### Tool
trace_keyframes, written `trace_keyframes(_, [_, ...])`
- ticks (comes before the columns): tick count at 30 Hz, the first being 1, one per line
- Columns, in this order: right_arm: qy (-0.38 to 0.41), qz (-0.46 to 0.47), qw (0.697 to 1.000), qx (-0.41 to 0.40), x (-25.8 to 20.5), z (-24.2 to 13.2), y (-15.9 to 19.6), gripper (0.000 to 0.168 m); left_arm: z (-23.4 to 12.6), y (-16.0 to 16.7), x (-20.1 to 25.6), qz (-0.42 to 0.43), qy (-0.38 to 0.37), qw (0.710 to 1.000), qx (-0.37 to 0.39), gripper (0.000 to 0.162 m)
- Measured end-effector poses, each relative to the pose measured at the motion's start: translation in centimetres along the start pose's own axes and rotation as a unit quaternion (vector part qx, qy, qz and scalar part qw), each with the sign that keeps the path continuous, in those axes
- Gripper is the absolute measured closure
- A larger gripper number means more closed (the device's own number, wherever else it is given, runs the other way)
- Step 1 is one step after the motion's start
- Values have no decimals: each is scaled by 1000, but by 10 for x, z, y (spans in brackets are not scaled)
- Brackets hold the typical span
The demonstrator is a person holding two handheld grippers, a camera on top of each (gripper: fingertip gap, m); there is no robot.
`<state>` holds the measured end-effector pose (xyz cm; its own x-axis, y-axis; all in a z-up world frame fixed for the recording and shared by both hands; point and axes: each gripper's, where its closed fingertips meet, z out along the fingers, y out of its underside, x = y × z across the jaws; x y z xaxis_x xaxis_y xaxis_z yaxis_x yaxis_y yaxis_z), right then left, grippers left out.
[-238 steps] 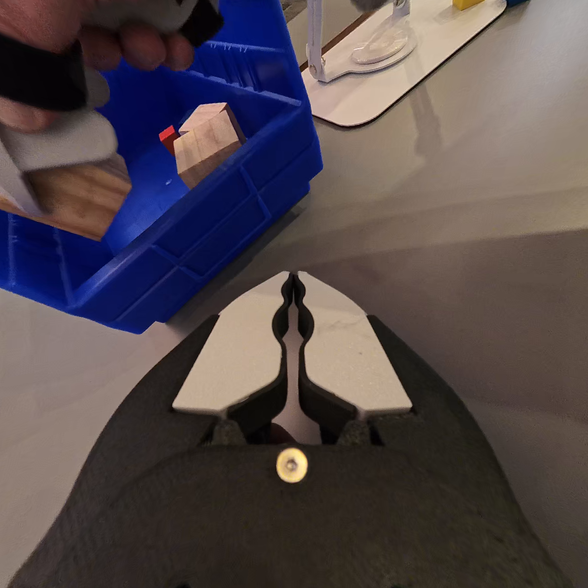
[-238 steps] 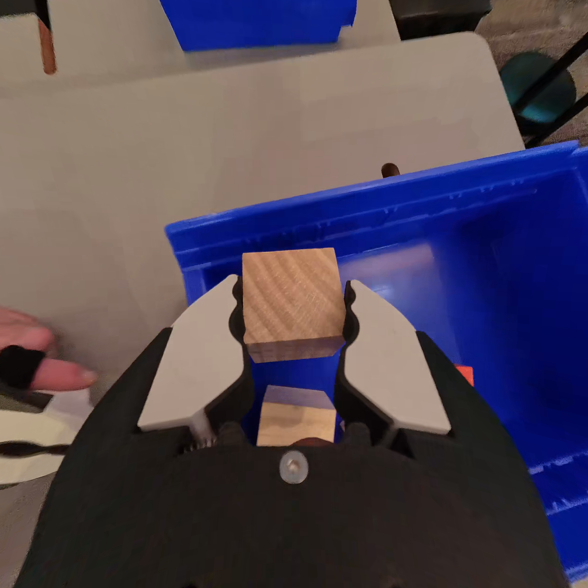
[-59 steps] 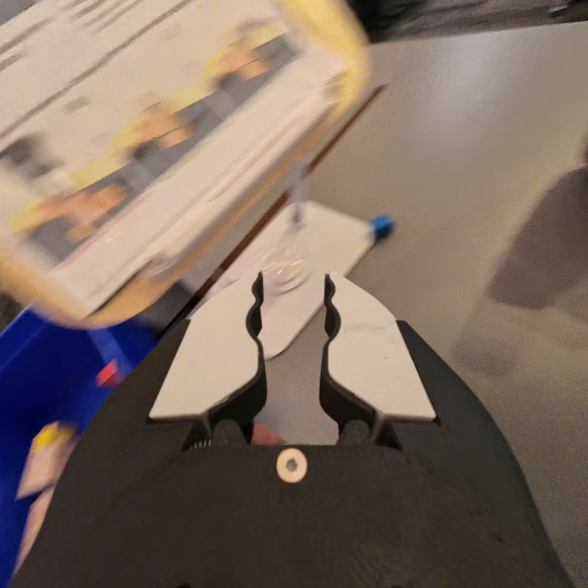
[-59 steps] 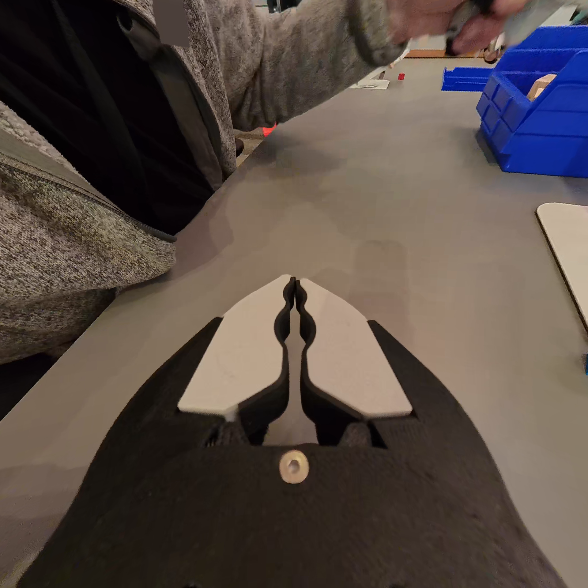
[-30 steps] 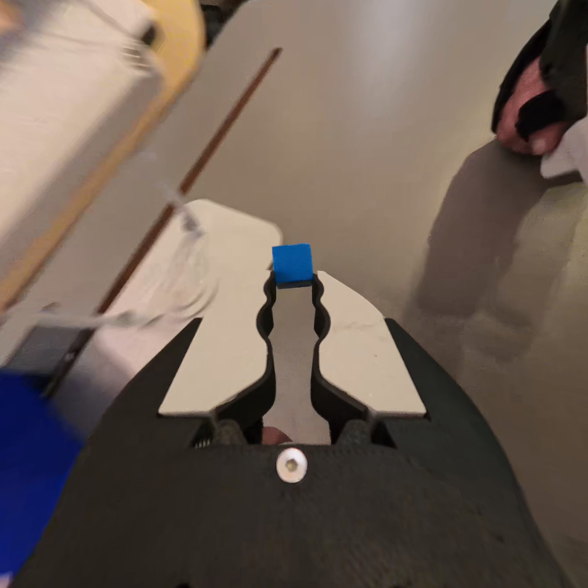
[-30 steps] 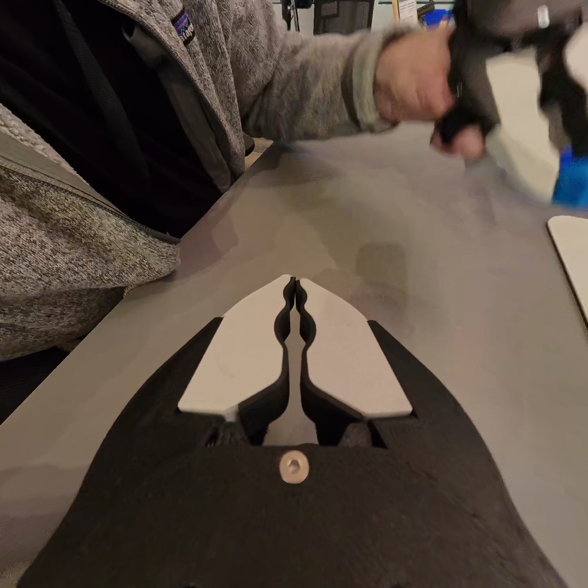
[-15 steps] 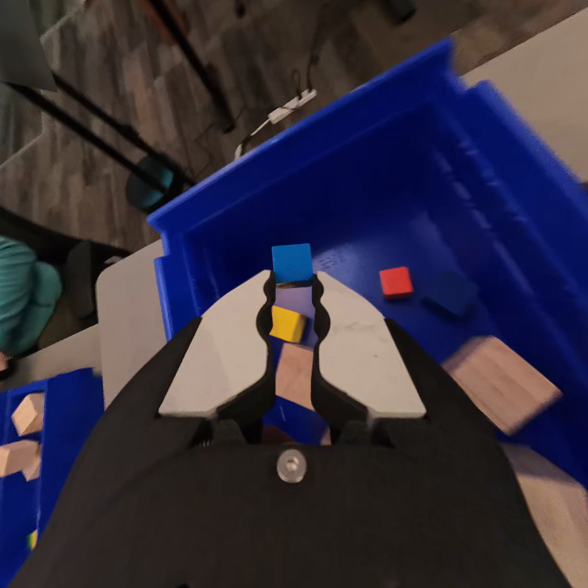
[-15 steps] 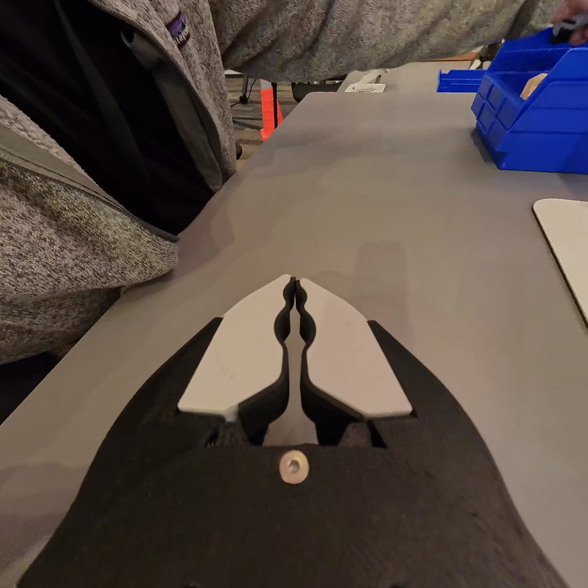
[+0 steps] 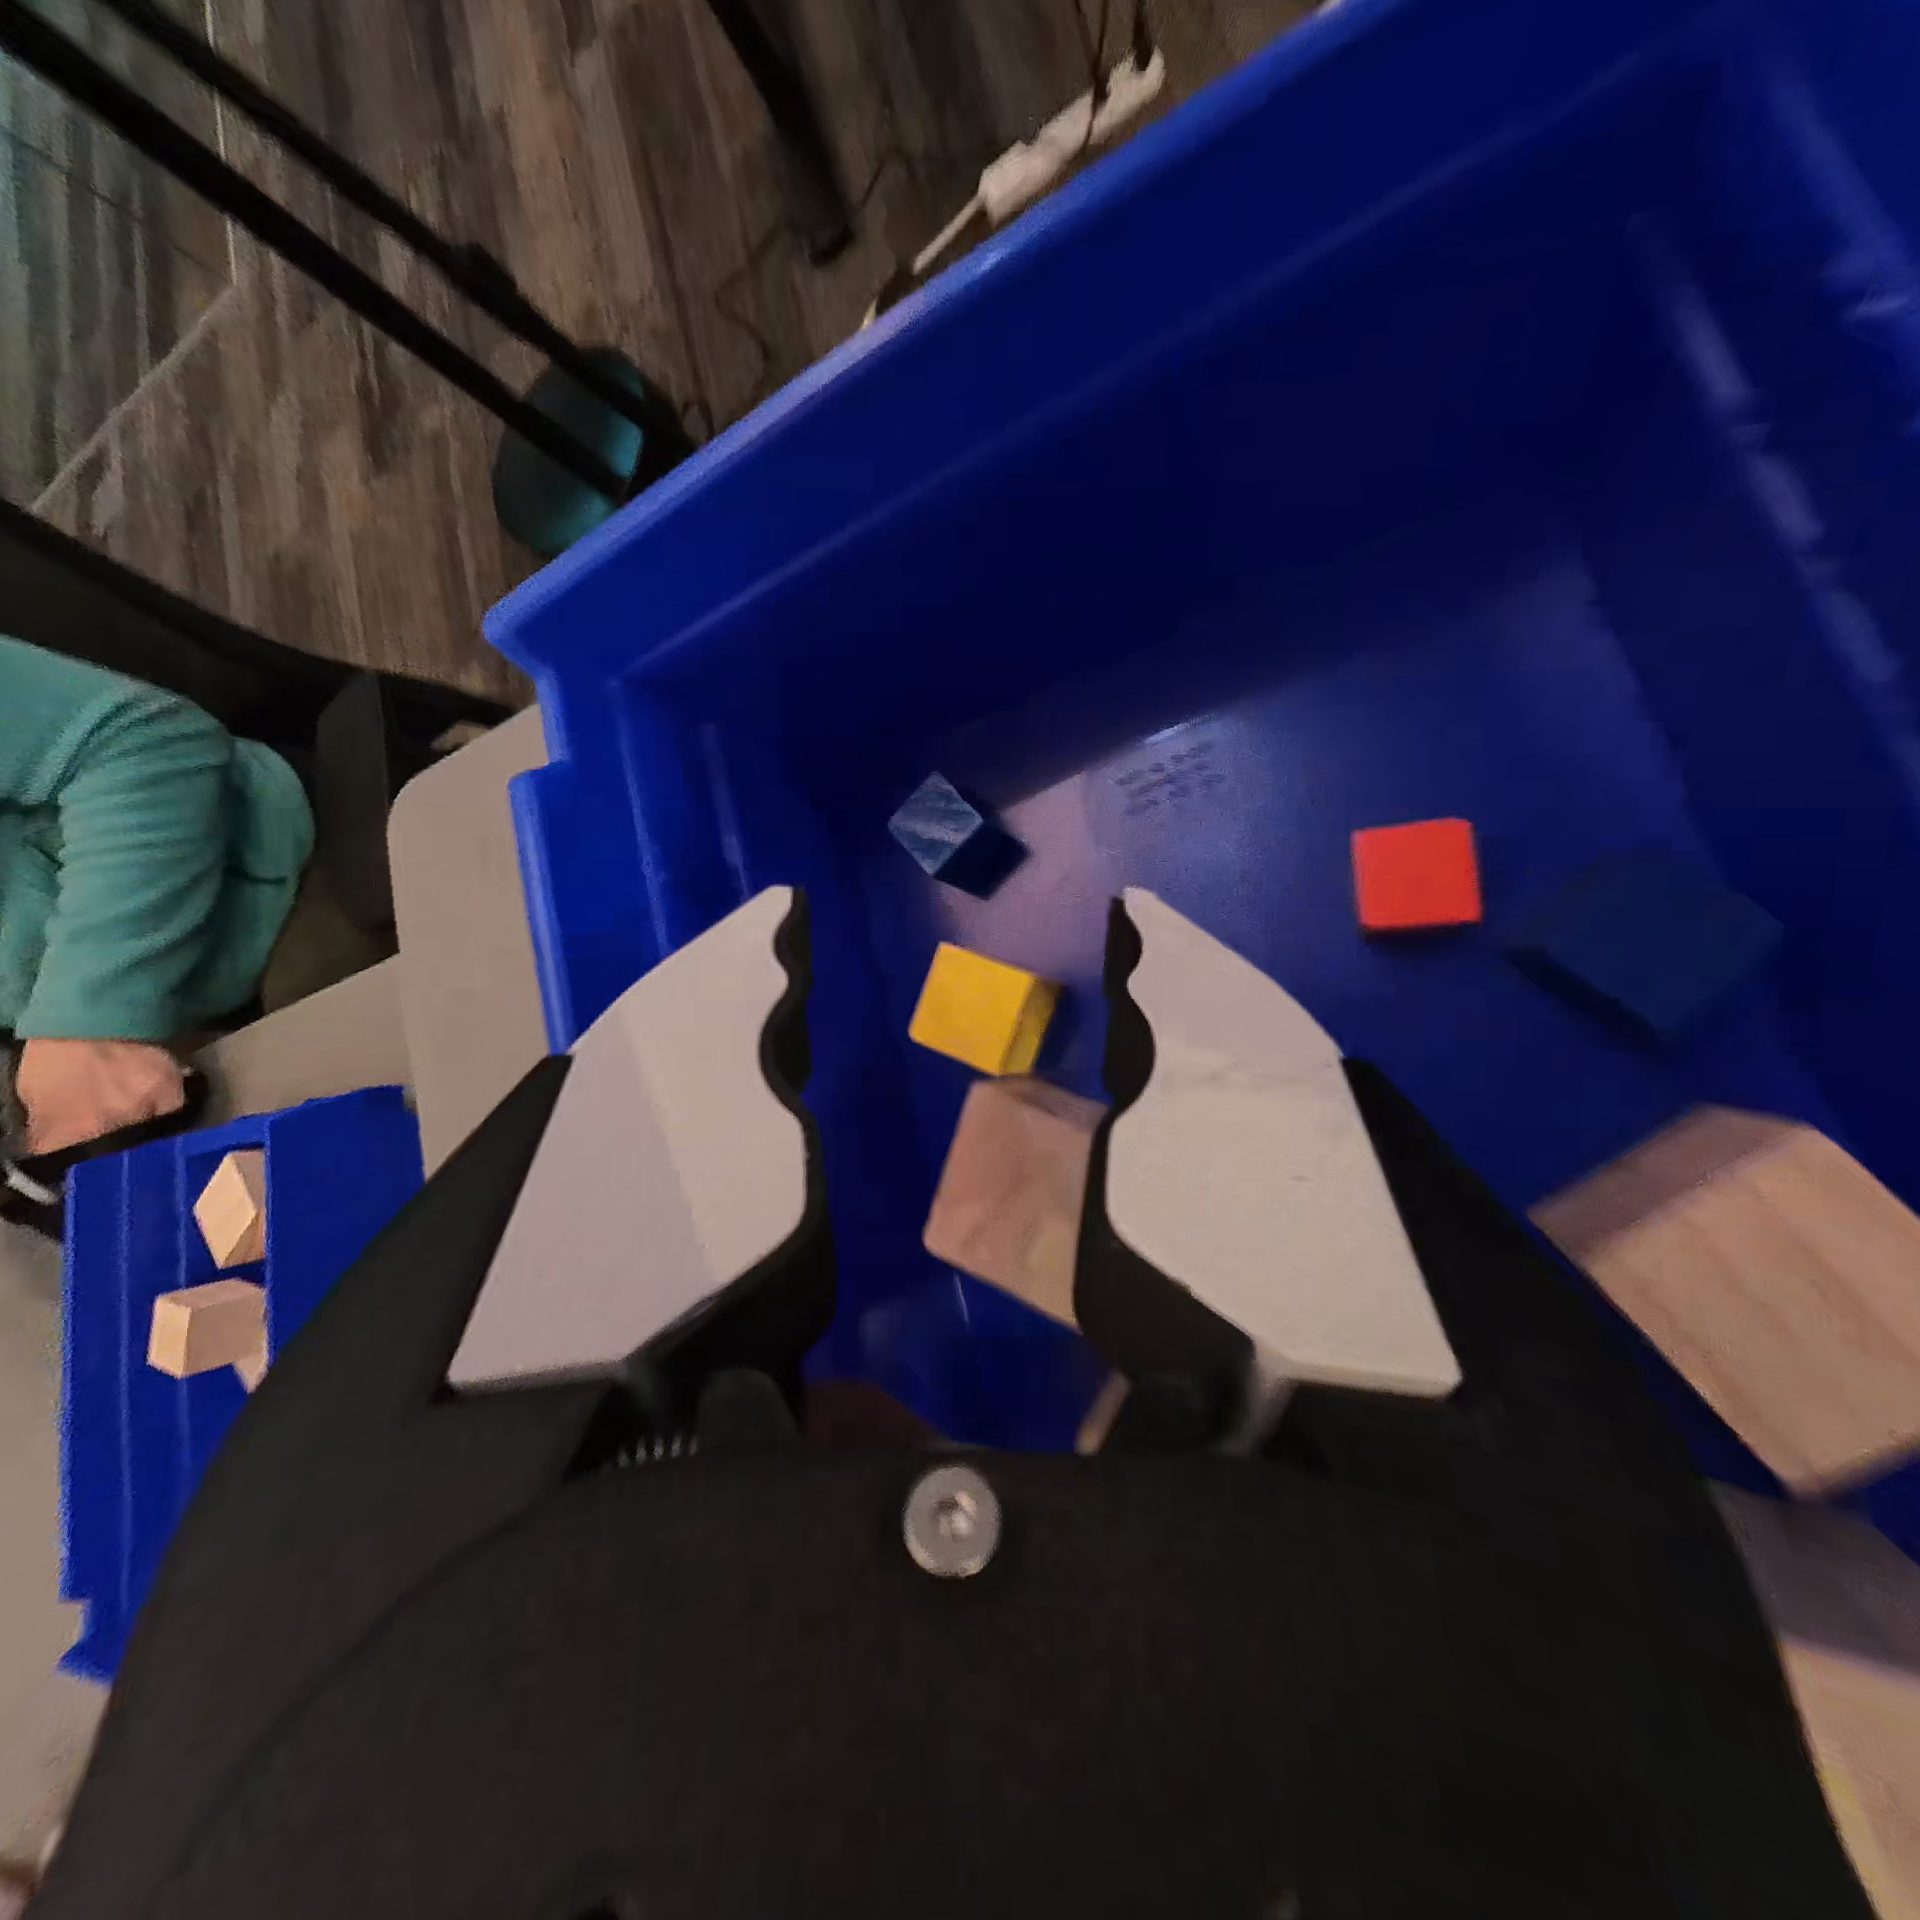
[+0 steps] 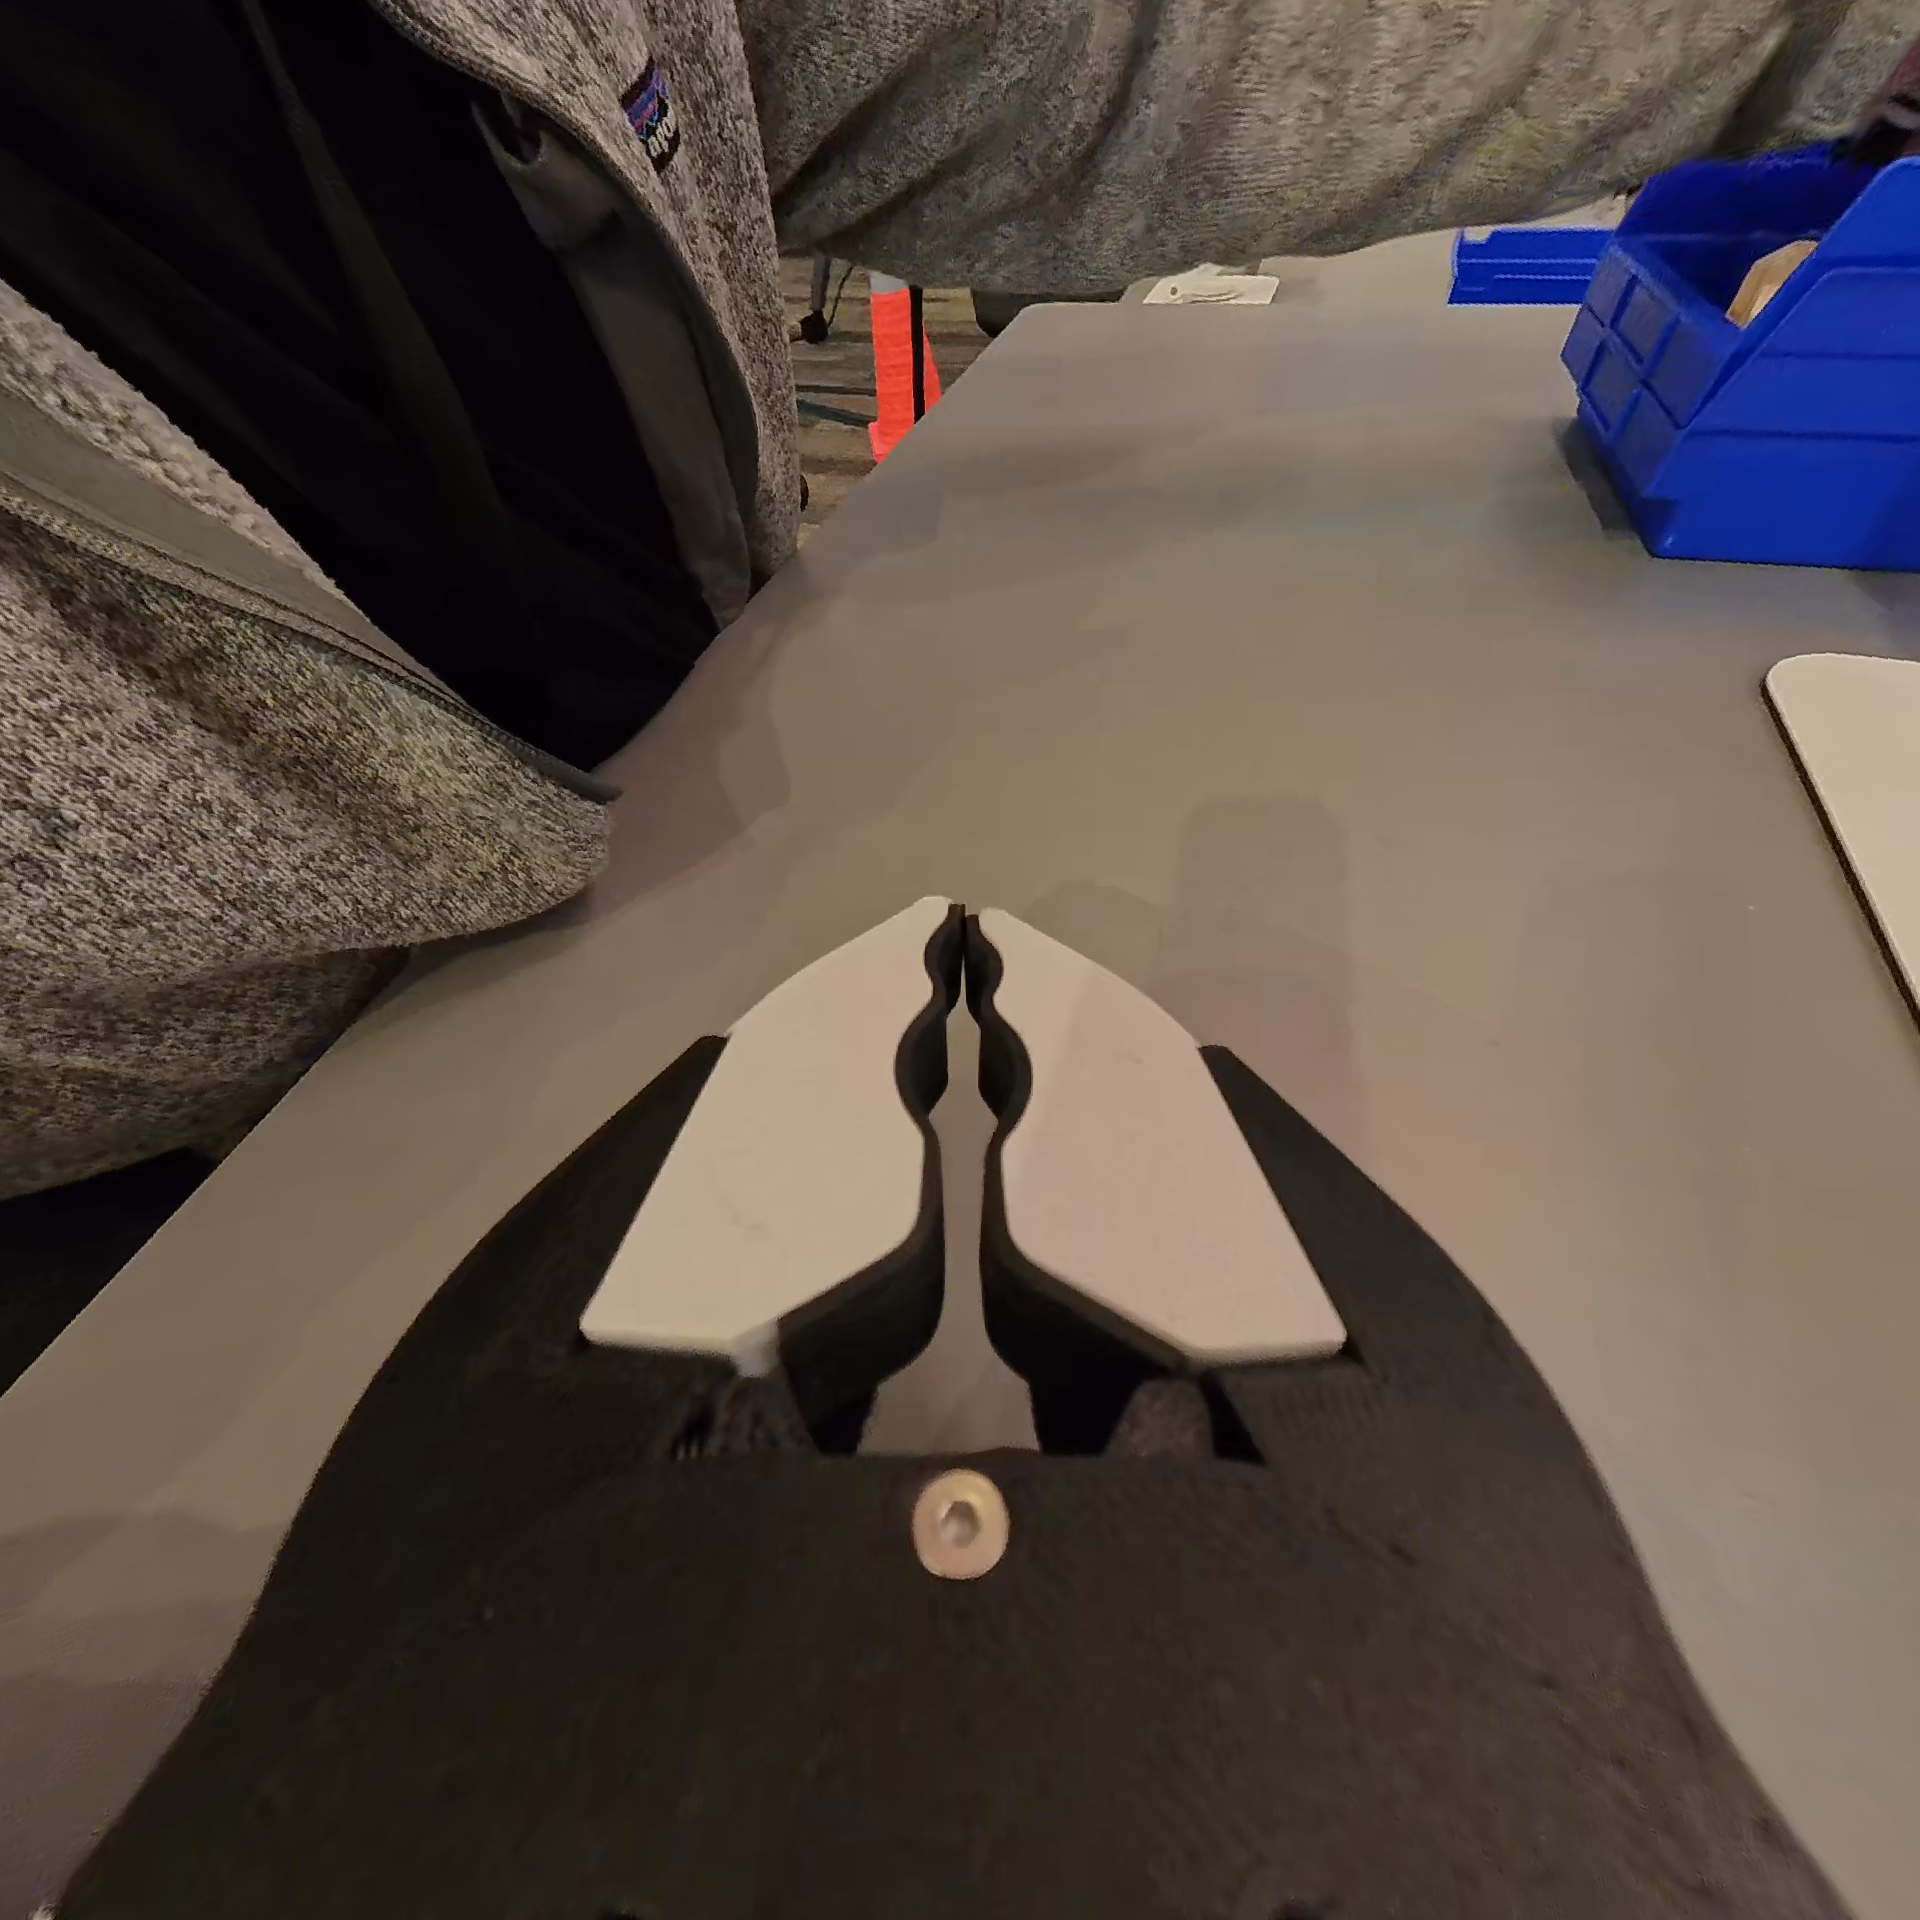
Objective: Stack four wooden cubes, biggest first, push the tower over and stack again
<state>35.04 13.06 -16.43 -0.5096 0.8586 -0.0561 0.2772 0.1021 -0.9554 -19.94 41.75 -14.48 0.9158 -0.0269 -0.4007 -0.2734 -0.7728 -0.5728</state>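
We held two matching tools. Our left gripper (image 9: pixel 951 914) had a matte black, grainy body widening toward the camera, two pale grey flat fingers (image 9: pixel 665 1164) with wavy black inner edges, a small coil spring at the left finger's root, and one silver screw (image 9: pixel 951 1519) at centre. Our right gripper (image 10: pixel 962 914) looked alike. We wore a heathered grey knit jacket (image 10: pixel 260 727) with a grey zip over dark clothing.

Small cubes (image 9: pixel 982 1006) and wooden cubes (image 9: pixel 1013 1195) inside bin (image 9: pixel 1143 416), on table (image 10: pixel 1195 623).
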Motion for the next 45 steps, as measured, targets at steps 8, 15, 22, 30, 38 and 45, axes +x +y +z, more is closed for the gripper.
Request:
trace_keyframes(8, [33, 1, 999, 18, 13, 16, -13, 168, -169, 31, 81, 4, 44, 970, 237, 145])
trace_keyframes(15, [89, -9, 996, 6, 44, 79, -31, 168, -207, 84, 234, 45, 145, 946, 287, 158])
trace_keyframes(22, [167, -11, 986, 8, 91, 117, -48, 168, -180, 94, 287, 55, 151, 956, 247, 161])
trace_keyframes(30, [225, 29, 973, -32, 136, 121, -40, 168, -154, 92, 281, 9, 118, 970, 211, 162])
trace_keyframes(38, [284, 132, 942, -116, 173, 108, 1, 137, -141, 96, 295, -6, 151, 977, 150, 138])
trace_keyframes(45, [286, 119, 930, -198, 174, 104, 25, 101, -147, 96, 307, -12, 180, 973, 143, 110])
